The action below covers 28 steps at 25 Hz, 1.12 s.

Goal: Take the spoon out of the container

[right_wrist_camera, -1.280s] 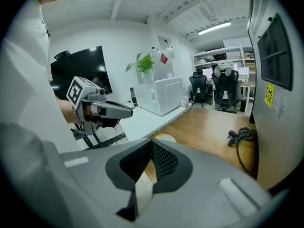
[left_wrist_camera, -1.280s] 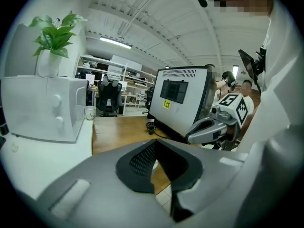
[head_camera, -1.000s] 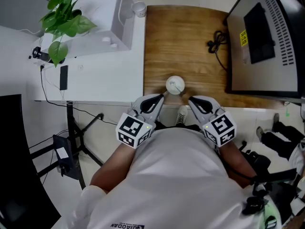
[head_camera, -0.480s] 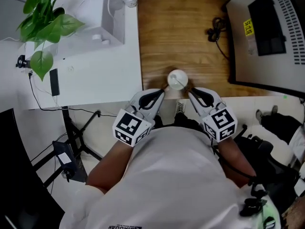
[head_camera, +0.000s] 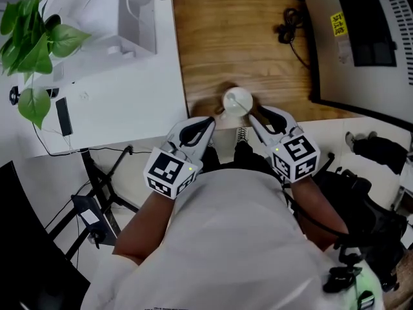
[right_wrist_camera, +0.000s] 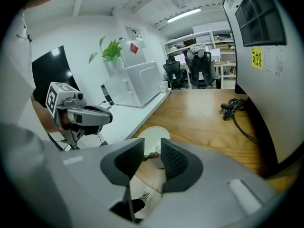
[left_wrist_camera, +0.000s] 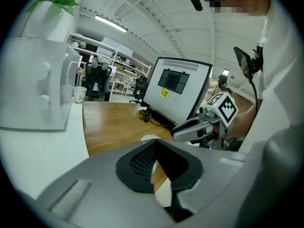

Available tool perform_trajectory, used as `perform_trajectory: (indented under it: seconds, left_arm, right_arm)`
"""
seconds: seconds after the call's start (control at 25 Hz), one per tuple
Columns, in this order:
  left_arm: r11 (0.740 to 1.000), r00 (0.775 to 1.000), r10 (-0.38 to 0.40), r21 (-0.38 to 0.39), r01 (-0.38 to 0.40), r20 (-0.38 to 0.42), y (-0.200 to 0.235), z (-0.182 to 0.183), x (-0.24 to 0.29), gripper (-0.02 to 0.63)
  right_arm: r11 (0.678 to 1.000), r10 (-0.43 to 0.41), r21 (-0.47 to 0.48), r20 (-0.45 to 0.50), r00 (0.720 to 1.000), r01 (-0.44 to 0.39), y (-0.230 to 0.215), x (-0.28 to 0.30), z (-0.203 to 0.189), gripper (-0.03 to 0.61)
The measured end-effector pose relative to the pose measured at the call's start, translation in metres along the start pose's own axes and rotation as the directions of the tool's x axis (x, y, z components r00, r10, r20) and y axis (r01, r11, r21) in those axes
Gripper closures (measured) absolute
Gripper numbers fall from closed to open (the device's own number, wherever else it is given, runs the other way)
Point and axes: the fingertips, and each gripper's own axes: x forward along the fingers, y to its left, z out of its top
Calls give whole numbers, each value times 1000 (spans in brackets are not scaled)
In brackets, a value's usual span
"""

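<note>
Wooden table (head_camera: 245,50): we see it mostly bare, with a dark cable (head_camera: 290,26) coiled at its far side beside a monitor (head_camera: 361,37).
Container (head_camera: 237,100): white and round, it stands at the table's near edge, between the tips of our two tools.
Spoon (right_wrist_camera: 151,156): we make out only a brown beaded end at the container's rim (the bowl end is hidden from us).
Right gripper (right_wrist_camera: 153,142): its jaws have just been opening and stand apart. The spoon's end shows in the gap, though we think it lies beyond the pads, which do not press it.
Left gripper (left_wrist_camera: 155,142): jaws drawn together at the tips, nothing between them, just beside the container.
Plant (head_camera: 32,44): green leaves over the white desk (head_camera: 129,95) at left, well apart from the container.
</note>
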Motion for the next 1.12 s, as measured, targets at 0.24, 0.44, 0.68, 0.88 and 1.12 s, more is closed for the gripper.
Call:
perform_trajectory:
  seconds: [0.24,0.44,0.68,0.88,1.12]
  left_arm:
    - [1000,1000,-19,-4,19,-16,3,-2,4,609]
    - [1000,999,-26,-11,25,-23,4,-3,7,609]
    - [1000,999,-18,-19,17,-36,7,-7,6,609]
    - [1000,999,-8,-24,7,-34,8,-8,4,609]
    - [1000,1000,-5,-24,4,-27,5,-7,3,609]
  right_arm:
    - [995,3,95,1,1000,-3,-5,5,-5,468]
    - [984,22,179,-11,1000,-20,-7,9,-14,440]
    - [979,30,201,-29,999,-23,-6,15,-21,434]
    - [984,42,172,-37,998,-35,-3,16,-21,451]
    - [992,34,119,-44,998,-29,0,15,-19,502]
